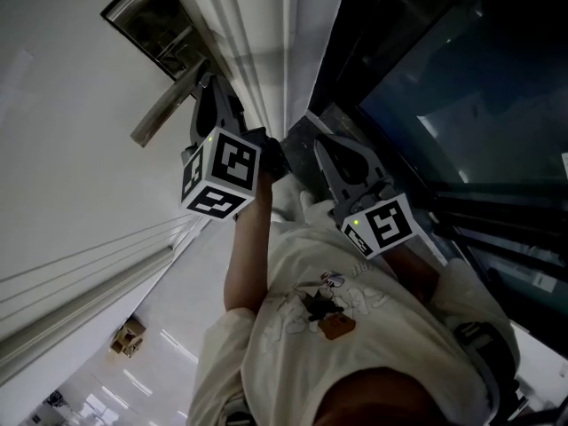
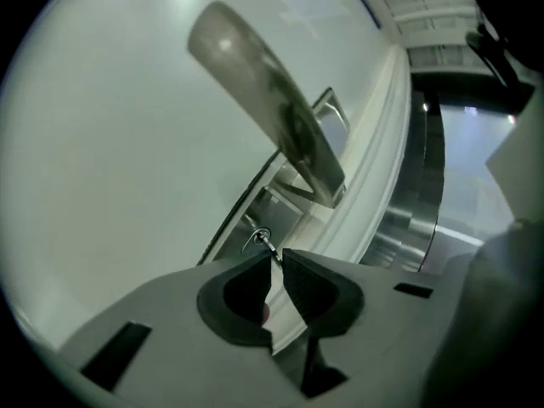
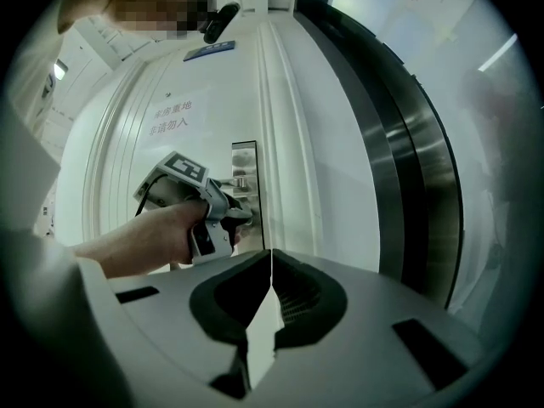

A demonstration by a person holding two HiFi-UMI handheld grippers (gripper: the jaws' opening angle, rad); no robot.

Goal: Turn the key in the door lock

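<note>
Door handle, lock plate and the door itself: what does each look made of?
Door handle: metal, apparently brushed or satin steel, grey with soft, smeared highlights.
Lock plate: likely the same metal, a flat grey sheen with a faint reflection.
Door: smooth, white, painted or coated, with an even gloss; what lies under the coating cannot be told.

Small ringed metal key point(image 2: 264, 242) in door lock point(image 2: 274, 204)

Looks like an office building hallway: white door point(image 3: 204, 83) with a paper notice point(image 3: 174, 117), glass wall point(image 3: 476, 100), shiny floor point(image 1: 133, 380).
</note>
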